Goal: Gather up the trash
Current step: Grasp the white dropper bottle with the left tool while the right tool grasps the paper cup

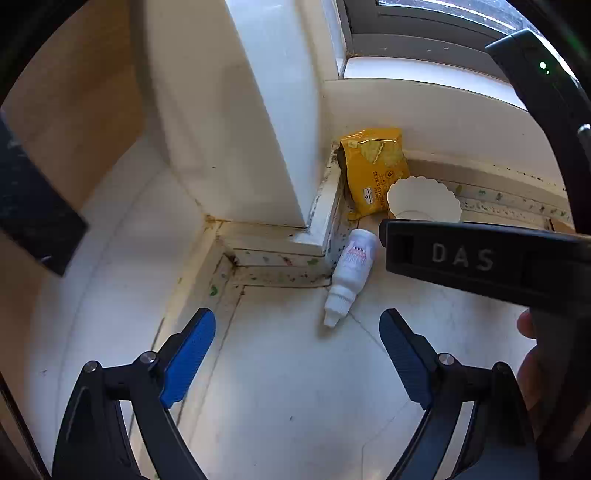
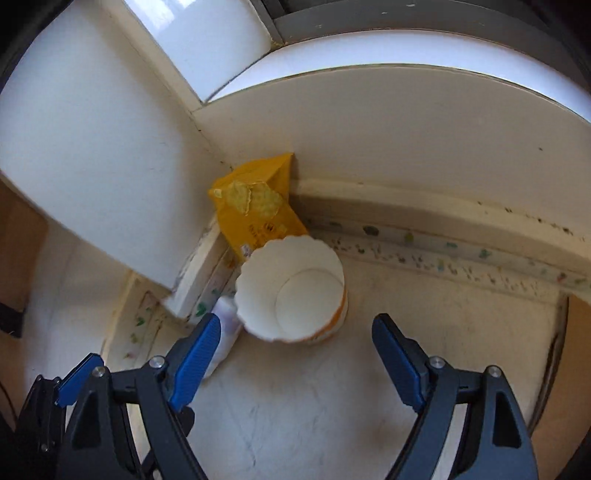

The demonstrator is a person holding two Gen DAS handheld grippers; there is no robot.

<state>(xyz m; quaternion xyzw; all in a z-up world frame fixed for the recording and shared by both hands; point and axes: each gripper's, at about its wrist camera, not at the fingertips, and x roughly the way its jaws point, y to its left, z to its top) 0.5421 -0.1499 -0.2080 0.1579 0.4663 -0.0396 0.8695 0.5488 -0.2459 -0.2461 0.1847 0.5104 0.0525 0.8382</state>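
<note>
**Both grippers over trash in the floor corner**

Nearest in the left wrist view, the left gripper (image 1: 297,354) has its blue-padded jaws spread apart over the pale floor (image 1: 295,398), with nothing between them. Just past its fingertips a small white bottle (image 1: 351,271) lies on its side, its nozzle toward the camera and its base next to the speckled skirting (image 1: 280,258).

In the right wrist view, the right gripper (image 2: 295,354) is likewise released, jaws apart and gripping nothing. Its left fingertip overlaps the white bottle (image 2: 227,325) in the picture; whether they touch cannot be told. Just ahead of the jaws a white paper cup (image 2: 295,291) with a scalloped rim lies tipped, its mouth facing the camera, beside the bottle.

Behind the cup, a yellow cracker bag (image 2: 255,206) stands propped in the corner where the white wall (image 2: 406,140) meets a white pillar (image 2: 92,147). Farther up, a window sill (image 2: 369,51) runs under a dark window frame (image 2: 406,18).
</note>
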